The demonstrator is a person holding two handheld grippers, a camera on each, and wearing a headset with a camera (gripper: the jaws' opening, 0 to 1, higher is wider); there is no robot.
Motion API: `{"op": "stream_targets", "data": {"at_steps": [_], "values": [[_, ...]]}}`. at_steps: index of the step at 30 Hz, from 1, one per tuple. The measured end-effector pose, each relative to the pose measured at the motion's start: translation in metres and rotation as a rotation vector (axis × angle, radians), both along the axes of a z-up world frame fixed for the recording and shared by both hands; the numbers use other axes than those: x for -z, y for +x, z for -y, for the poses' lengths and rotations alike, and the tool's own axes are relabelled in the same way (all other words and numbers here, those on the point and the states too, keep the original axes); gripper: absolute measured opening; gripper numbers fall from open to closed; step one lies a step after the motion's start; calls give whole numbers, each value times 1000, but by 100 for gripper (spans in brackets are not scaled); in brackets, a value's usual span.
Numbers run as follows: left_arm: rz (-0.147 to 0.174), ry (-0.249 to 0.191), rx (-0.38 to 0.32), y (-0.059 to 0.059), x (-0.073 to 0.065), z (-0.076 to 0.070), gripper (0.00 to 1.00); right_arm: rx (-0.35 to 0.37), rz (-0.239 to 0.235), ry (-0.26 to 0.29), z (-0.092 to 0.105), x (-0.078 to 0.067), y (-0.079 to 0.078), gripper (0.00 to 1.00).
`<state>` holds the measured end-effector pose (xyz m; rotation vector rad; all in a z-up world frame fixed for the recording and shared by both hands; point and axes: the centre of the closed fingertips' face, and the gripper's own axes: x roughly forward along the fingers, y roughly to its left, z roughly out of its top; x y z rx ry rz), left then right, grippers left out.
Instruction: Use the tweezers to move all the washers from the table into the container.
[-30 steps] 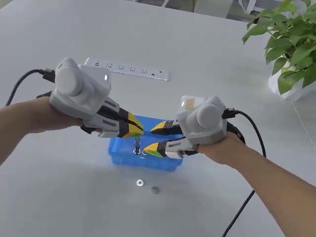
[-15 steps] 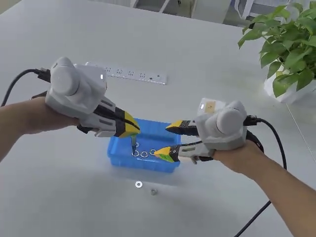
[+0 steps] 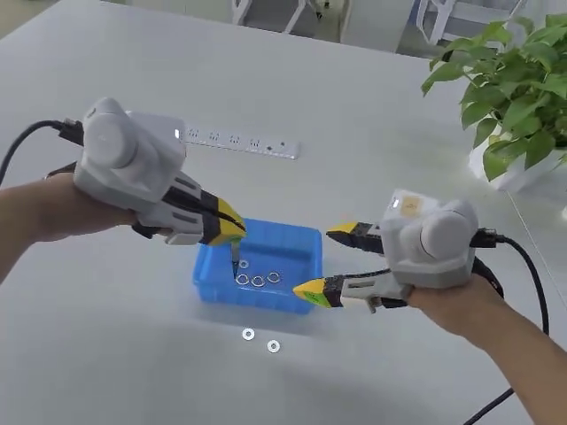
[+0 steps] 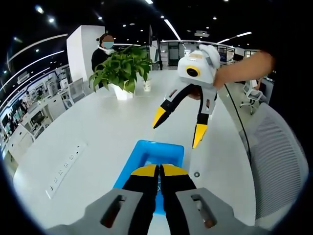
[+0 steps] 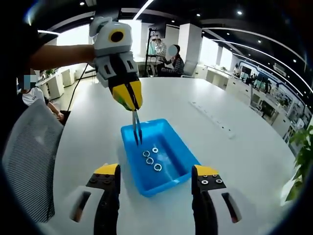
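Note:
My left gripper point(image 3: 229, 228) is shut on metal tweezers point(image 3: 235, 255), whose tips point down into the left part of the blue container point(image 3: 297, 241). Several washers point(image 3: 258, 282) lie on the container floor. Two washers point(image 3: 248, 334) rest on the table just in front of it. To the right of the container my right gripper point(image 3: 323, 261) stands open with nothing between its jaws. In the right gripper view the tweezers point(image 5: 136, 127) hang from the left gripper point(image 5: 128, 95) over the container point(image 5: 176, 147), and my own jaws point(image 5: 156, 172) are wide apart. The left gripper view shows my shut jaws point(image 4: 159, 171).
A white power strip point(image 3: 235, 142) lies behind the container. A potted plant point(image 3: 514, 88) stands at the far right table edge. A black cable point(image 3: 523, 266) trails from the right gripper. A mesh chair point(image 4: 279, 161) stands beside the table.
The right gripper has drawn back to the right, off the container. The left gripper with the tweezers stays over the container's left part. The two table washers have not moved.

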<state>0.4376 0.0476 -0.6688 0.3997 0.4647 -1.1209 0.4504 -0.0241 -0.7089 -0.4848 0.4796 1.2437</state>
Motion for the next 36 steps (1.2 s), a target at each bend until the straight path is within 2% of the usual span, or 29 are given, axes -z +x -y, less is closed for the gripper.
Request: {"op": "stream_targets", "data": {"at_steps": [8,17,36], "values": [[9,-5,-7,-4,-10,0,5,54,0,23,15,-8,-8,65],[23,5,-9,-8,-18,0,5,81,0,20,29,-9,-16,66],[31,3,1,-24,-36,7,5,66,13,3,32,-12,-28,67]]}}
